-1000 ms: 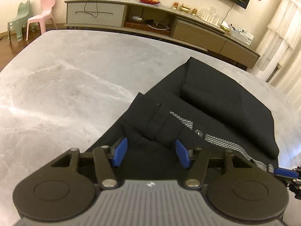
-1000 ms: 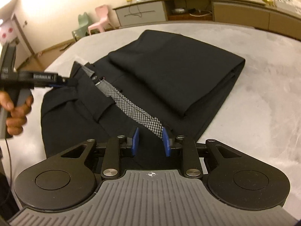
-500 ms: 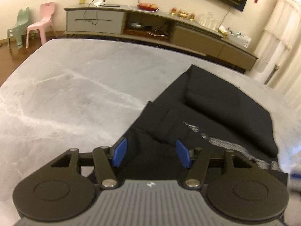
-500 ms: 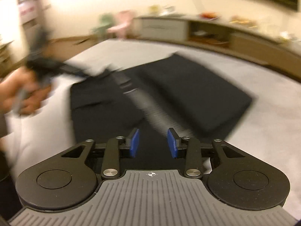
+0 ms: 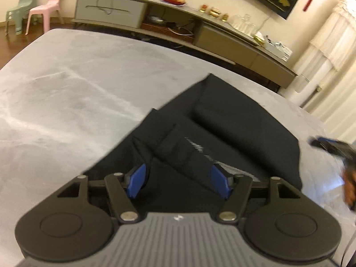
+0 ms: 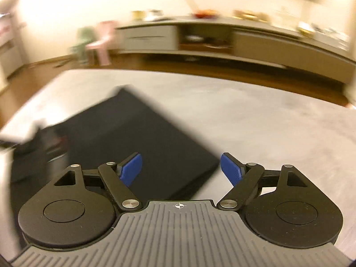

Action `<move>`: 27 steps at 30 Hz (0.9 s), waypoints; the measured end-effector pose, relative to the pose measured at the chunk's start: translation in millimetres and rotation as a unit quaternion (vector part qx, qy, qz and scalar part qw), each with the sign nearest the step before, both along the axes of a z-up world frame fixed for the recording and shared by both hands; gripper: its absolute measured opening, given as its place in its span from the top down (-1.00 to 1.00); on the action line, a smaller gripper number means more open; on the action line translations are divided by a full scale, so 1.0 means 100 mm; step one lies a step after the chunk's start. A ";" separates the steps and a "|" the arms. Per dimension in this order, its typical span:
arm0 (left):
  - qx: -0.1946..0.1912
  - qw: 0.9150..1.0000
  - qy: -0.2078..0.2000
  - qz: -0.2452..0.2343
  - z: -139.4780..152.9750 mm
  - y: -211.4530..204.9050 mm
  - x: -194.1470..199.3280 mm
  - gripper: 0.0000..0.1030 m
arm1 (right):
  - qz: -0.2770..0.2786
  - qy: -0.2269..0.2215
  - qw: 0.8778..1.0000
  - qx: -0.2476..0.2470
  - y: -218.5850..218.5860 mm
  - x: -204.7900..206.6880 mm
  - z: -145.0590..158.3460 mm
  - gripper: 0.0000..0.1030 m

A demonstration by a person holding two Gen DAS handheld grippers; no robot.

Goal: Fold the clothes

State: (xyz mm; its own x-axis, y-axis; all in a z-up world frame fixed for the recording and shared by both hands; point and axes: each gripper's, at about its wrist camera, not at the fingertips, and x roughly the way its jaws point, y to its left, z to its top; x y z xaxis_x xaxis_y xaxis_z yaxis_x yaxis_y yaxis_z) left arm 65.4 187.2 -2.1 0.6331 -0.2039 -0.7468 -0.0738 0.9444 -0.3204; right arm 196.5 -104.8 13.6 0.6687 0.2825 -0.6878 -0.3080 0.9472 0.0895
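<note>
The left claw (image 5: 179, 183) stands wide open with nothing between its 2 blue pads, low over the near end of the black trousers (image 5: 233, 133). Just ahead of it the waistband (image 5: 200, 150) lies flat with its pale lining showing, and beyond that the legs are already doubled back over the upper part in a thick layer. The right claw (image 6: 180, 170) is also wide open and empty; the folded trousers lie ahead of it and to its left, with their near corner just under its left pad and bare grey table (image 6: 278, 122) ahead and to its right. Judging by this, 1 fold is done and at least 1 more seems left, though neither claw has a grip. Farther off, past the table, a long cabinet (image 5: 173, 26) runs along the wall.
</note>
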 end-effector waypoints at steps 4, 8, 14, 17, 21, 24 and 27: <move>-0.035 0.999 -0.012 -0.002 0.05 -0.10 0.01 -0.30 | 0.015 0.048 0.998 0.039 -0.12 0.36 -0.32 -0.47; -0.095 0.994 -0.055 0.007 0.26 -0.12 0.02 -0.27 | 0.058 0.036 0.997 0.021 -0.04 0.35 -0.48 0.24; -0.143 0.988 -0.052 -0.021 0.44 -0.41 0.49 -0.34 | 0.107 -0.027 0.994 0.000 0.10 0.05 -0.23 1.00; -0.103 0.994 -0.037 -0.018 0.40 -0.71 0.85 -0.34 | 0.153 -0.078 0.985 -0.018 0.30 -0.26 0.05 1.00; -0.114 0.993 -0.023 -0.022 0.33 -0.81 1.04 -0.36 | 0.265 -0.141 0.951 -0.066 0.72 -1.01 0.39 1.00; -0.102 0.995 0.002 -0.022 0.17 -0.82 1.06 -0.38 | 0.334 -0.175 0.919 -0.111 0.96 -1.60 0.45 1.00; -0.091 0.995 0.036 -0.007 -0.05 -0.77 1.04 -0.38 | 0.349 -0.183 0.908 -0.139 1.05 -1.83 0.35 1.00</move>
